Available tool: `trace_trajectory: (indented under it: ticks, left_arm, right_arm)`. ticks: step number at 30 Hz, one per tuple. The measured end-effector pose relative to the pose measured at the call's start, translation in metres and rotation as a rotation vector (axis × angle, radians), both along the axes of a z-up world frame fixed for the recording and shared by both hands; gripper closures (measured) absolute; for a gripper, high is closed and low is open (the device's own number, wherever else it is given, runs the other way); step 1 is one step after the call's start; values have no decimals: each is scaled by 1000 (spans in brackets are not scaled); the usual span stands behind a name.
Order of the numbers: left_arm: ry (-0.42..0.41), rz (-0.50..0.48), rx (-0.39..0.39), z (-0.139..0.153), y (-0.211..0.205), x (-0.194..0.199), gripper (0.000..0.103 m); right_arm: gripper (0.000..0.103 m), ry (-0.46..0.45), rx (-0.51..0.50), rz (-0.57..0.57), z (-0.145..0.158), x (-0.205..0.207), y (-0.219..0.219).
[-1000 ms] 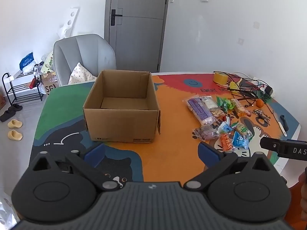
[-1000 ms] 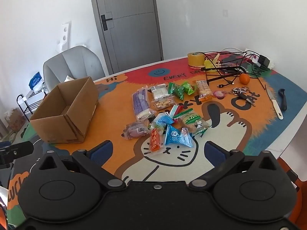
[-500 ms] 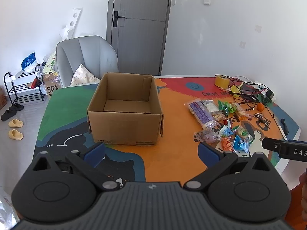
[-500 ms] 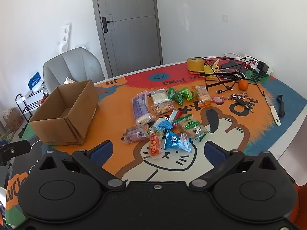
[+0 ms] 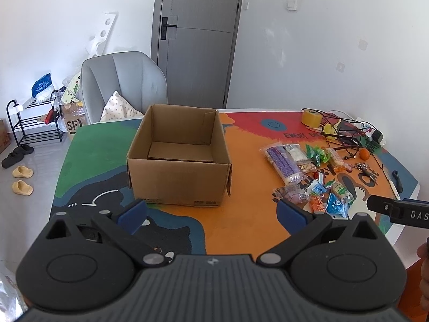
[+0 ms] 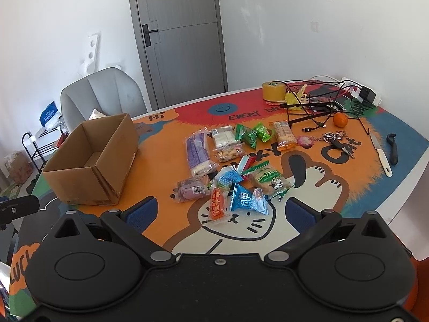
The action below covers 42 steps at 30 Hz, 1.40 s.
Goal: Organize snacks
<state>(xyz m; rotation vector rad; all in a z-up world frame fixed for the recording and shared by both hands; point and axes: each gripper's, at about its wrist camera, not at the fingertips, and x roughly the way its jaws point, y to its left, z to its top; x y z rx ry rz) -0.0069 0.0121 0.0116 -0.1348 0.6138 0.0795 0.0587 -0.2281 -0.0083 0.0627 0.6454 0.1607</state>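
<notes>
An open, empty cardboard box (image 5: 178,158) (image 6: 91,161) stands on the colourful table mat. To its right lies a heap of several wrapped snacks (image 6: 236,169) (image 5: 308,177): a long purple pack (image 6: 197,154), green packets (image 6: 252,134), a blue triangular packet (image 6: 248,201) and an orange packet (image 6: 217,205). My left gripper (image 5: 211,214) hovers open in front of the box, with nothing between its blue pads. My right gripper (image 6: 219,213) hovers open just short of the blue and orange packets, holding nothing.
At the table's far right lie a tape roll (image 6: 273,91), tangled black cables (image 6: 316,104), an orange fruit (image 6: 340,120), keys (image 6: 335,138), a knife (image 6: 382,154) and a peeler (image 6: 392,149). A grey chair (image 5: 120,83) stands behind the box. A shoe rack (image 5: 34,123) and slippers are on the floor at left.
Both grippers have drawn back and risen slightly, so box and snacks look a little farther away. Both jaws have stayed open and nothing on the table has moved.
</notes>
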Motion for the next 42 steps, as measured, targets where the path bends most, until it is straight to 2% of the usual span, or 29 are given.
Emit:
trace_trajectory:
  ticks: [9, 20, 42]
  left_arm:
    - [-7, -31, 10, 2, -6, -4, 1]
    - [-3, 3, -9, 1, 0, -3, 1]
    - [-2, -17, -4, -3, -5, 0, 1]
  right_arm:
    - [0, 2, 6, -18, 0, 0, -4]
    - [0, 6, 7, -13, -2, 1, -4]
    - [0, 2, -19, -9, -5, 1, -2]
